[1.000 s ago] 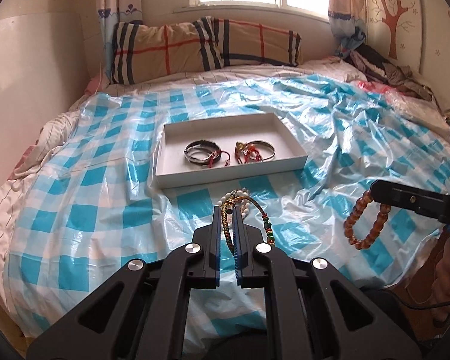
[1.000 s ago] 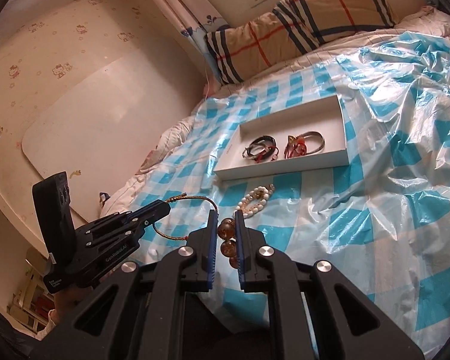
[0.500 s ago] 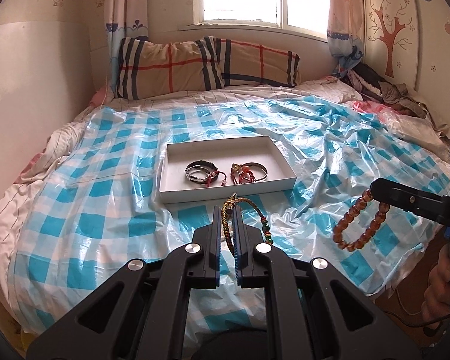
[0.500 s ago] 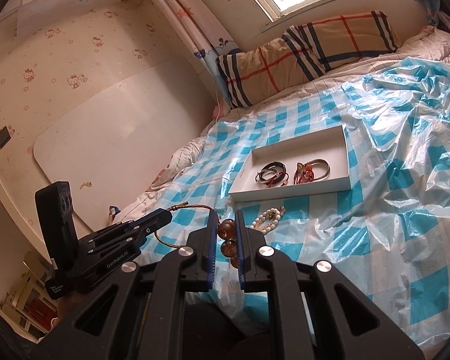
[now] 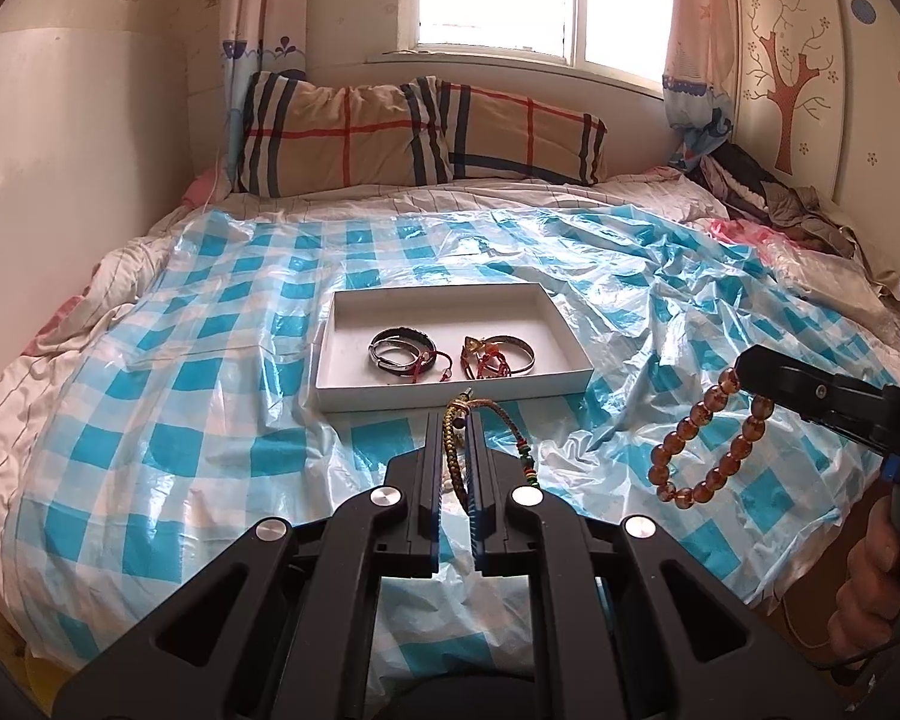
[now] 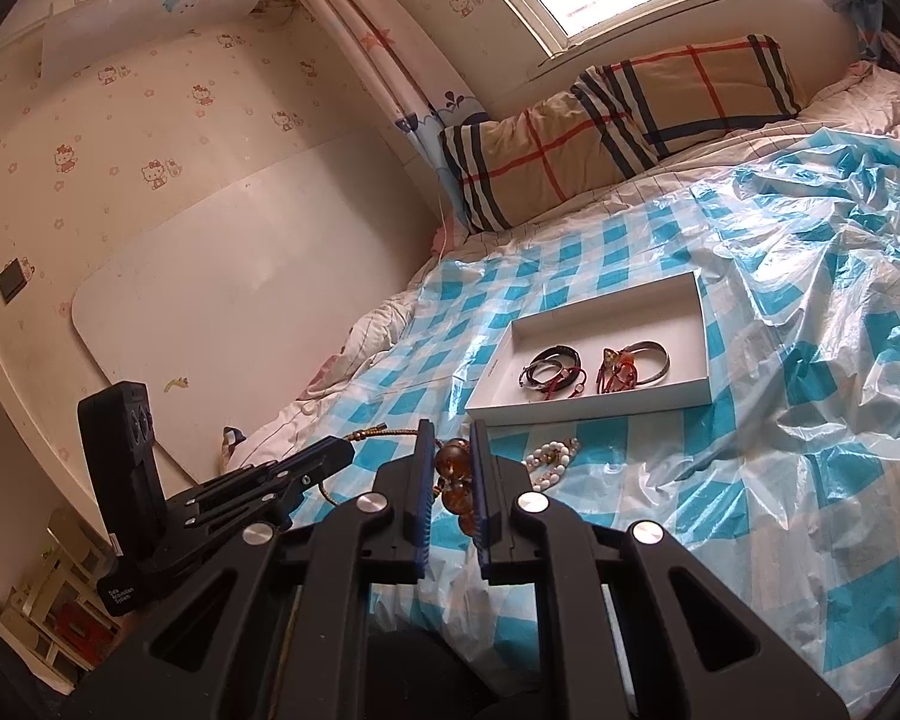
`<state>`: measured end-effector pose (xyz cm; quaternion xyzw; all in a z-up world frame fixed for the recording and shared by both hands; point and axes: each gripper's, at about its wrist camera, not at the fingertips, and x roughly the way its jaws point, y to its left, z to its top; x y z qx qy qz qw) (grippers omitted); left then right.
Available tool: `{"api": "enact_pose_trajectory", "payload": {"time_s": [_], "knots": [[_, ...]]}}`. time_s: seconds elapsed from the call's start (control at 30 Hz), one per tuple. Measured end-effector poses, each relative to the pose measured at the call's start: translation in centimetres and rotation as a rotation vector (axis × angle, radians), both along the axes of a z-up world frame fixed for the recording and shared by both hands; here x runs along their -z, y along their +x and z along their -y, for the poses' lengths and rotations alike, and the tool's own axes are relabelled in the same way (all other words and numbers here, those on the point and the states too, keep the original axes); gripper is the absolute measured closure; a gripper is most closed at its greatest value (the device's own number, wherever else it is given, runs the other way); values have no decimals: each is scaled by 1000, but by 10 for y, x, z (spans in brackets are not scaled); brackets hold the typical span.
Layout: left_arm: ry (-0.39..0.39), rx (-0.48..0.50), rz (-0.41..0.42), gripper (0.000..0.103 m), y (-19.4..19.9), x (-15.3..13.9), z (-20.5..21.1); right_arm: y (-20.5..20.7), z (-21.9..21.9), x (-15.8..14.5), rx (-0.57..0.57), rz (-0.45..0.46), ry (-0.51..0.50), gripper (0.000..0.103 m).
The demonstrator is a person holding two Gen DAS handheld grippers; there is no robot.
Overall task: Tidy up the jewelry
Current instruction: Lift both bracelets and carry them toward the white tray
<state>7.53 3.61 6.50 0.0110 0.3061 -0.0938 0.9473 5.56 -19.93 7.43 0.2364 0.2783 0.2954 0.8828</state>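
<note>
A white tray (image 5: 561, 324) lies mid-bed with dark bangles (image 5: 399, 348) and red-and-silver bracelets (image 5: 498, 355) in it; it also shows in the right wrist view (image 6: 699, 330). My left gripper (image 5: 455, 420) is shut on a braided gold cord bracelet (image 5: 457, 456), held above the bed in front of the tray. My right gripper (image 6: 450, 435) is shut on an amber bead bracelet (image 6: 453, 468), which hangs to the right in the left wrist view (image 5: 708, 444). A white pearl bracelet (image 6: 552, 459) lies on the cover near the tray.
The bed has a blue-checked plastic cover (image 5: 180, 420). Plaid pillows (image 5: 420, 132) lie at the head under the window. Clothes (image 5: 768, 192) are piled at the far right. A white board (image 6: 222, 300) leans on the left wall.
Both grippers have risen and drawn back from the bed, each holding its bracelet. The tray now looks farther away. The pearl bracelet stays on the cover.
</note>
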Motion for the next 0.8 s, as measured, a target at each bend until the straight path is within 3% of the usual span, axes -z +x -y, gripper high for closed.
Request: {"api": "enact_pose_trajectory", "payload": {"time_s": [0.37, 0.5, 0.57, 0.8], "knots": [[-32, -6, 8, 96, 36, 3, -6, 42, -3, -1, 16, 19, 4, 91], [-30, -13, 3, 96, 52, 8, -9, 59, -7, 9, 18, -16, -84, 85], [-28, -18, -3, 96, 57, 12, -12, 65, -12, 25, 7, -60, -167, 60], [-41, -28, -50, 96, 65, 32, -16, 85, -41, 123, -90, -319, -455, 58]]}}
